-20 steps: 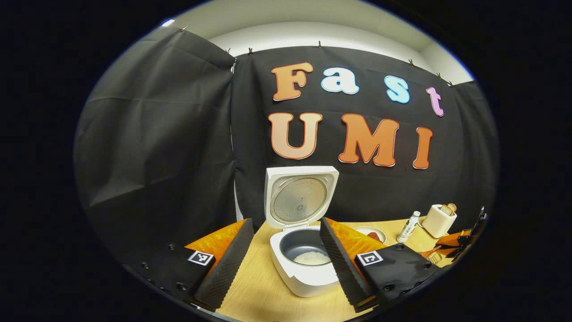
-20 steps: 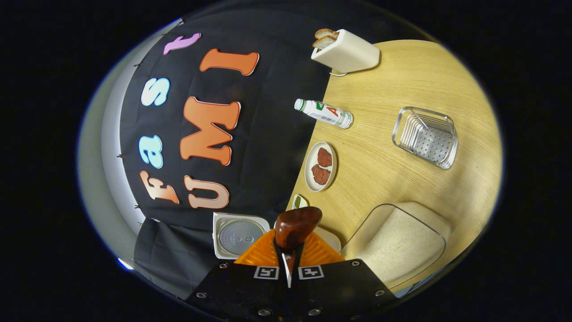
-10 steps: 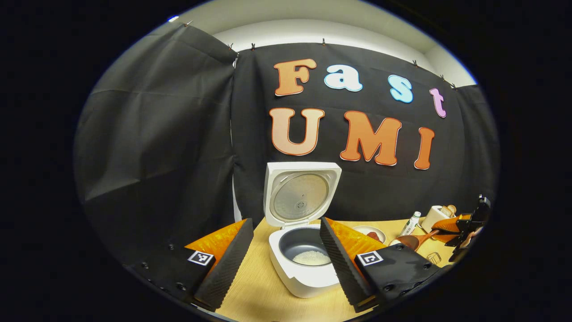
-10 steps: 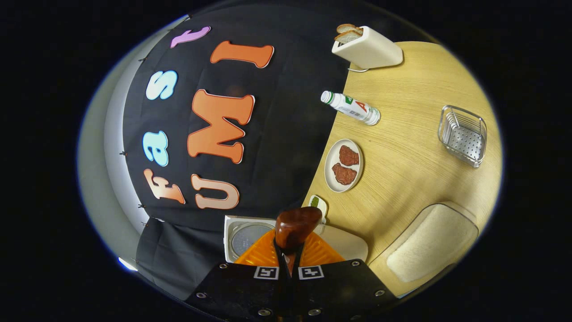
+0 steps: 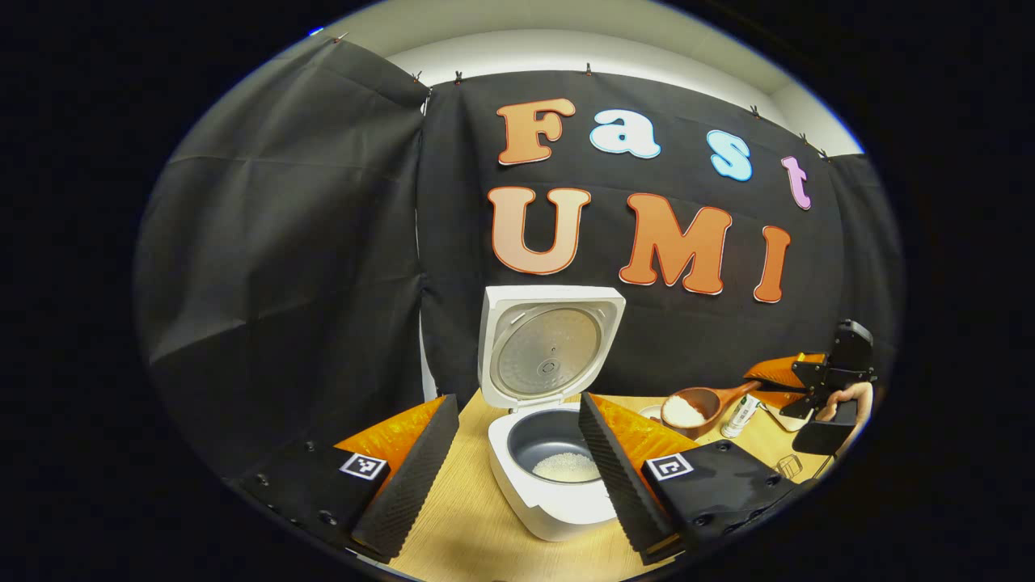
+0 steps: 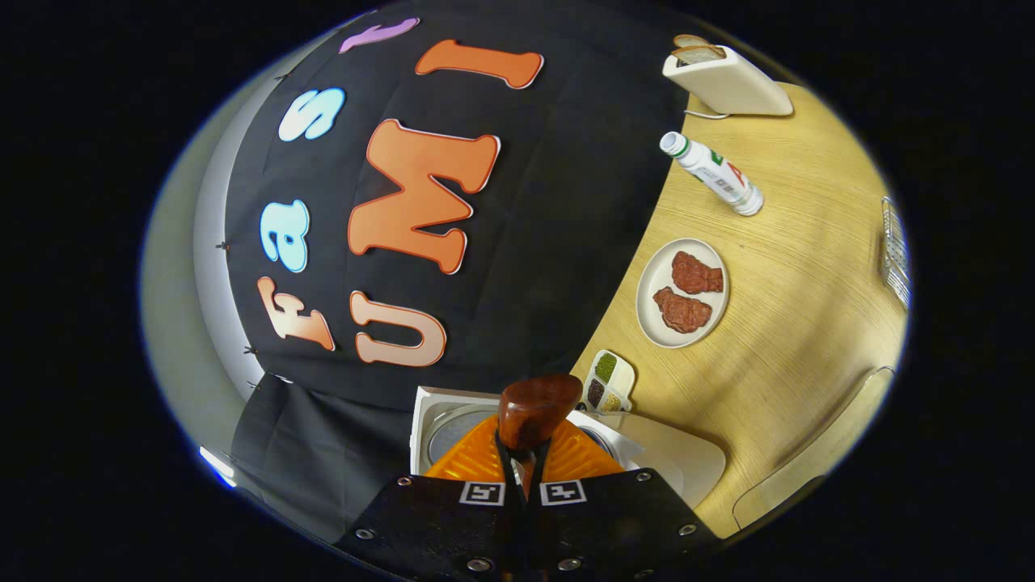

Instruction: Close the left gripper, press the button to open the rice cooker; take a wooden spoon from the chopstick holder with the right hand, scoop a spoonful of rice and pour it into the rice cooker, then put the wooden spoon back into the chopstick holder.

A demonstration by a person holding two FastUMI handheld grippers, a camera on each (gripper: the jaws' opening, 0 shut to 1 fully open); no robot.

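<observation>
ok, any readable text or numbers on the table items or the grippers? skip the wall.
No readable text.
Bottle: label print too small and blurred to read.
Left gripper: two square black-and-white marker tags, patterns, no words.
Right gripper, shut on the wooden spoon: same tags, no words.
Rice cooker: no lettering I can make out.

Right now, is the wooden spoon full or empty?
Full: the wooden spoon carries a white heap of rice in its bowl, beside the open rice cooker.
</observation>
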